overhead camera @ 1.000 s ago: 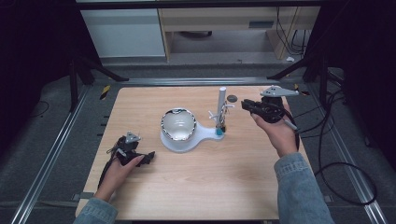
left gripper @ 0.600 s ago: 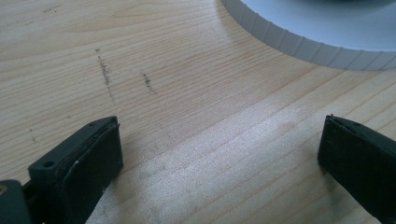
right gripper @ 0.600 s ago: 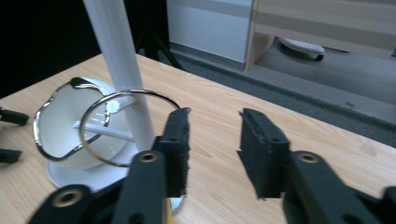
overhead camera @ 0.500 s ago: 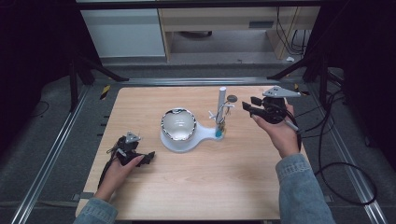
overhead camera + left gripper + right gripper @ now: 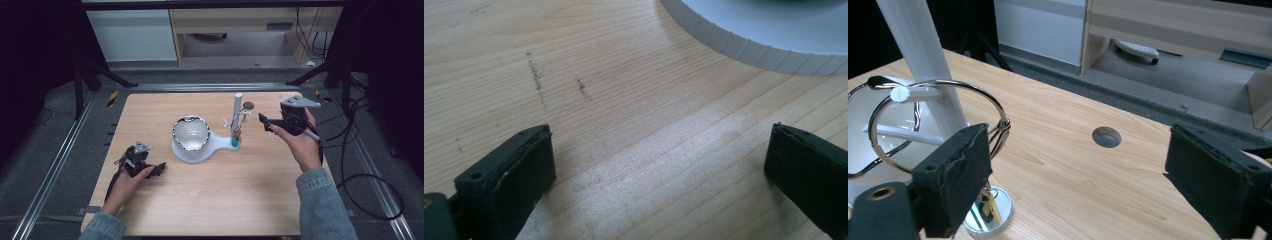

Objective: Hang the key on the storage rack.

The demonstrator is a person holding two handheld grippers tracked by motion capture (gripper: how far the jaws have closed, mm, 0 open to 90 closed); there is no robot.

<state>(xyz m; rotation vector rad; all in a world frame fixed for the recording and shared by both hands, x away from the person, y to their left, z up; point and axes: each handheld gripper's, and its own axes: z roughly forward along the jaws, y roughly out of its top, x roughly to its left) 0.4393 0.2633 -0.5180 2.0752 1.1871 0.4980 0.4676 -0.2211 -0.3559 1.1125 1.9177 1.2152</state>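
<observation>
High view: my left gripper (image 5: 159, 168) rests low on the pale wooden table (image 5: 210, 210), jaws apart. My right gripper (image 5: 266, 122) hovers just right of the white post stand (image 5: 237, 112).

Left gripper view: jaws wide apart; ribbed white stand base (image 5: 769, 35) lies ahead.

Right gripper view: jaws wide apart; silver metal ring (image 5: 943, 125) hangs on the post's peg, beside my left-hand jaw.

Pale wooden table (image 5: 250, 190), white stand base (image 5: 212, 147) at centre, left tool (image 5: 150, 167) resting near-left.
</observation>
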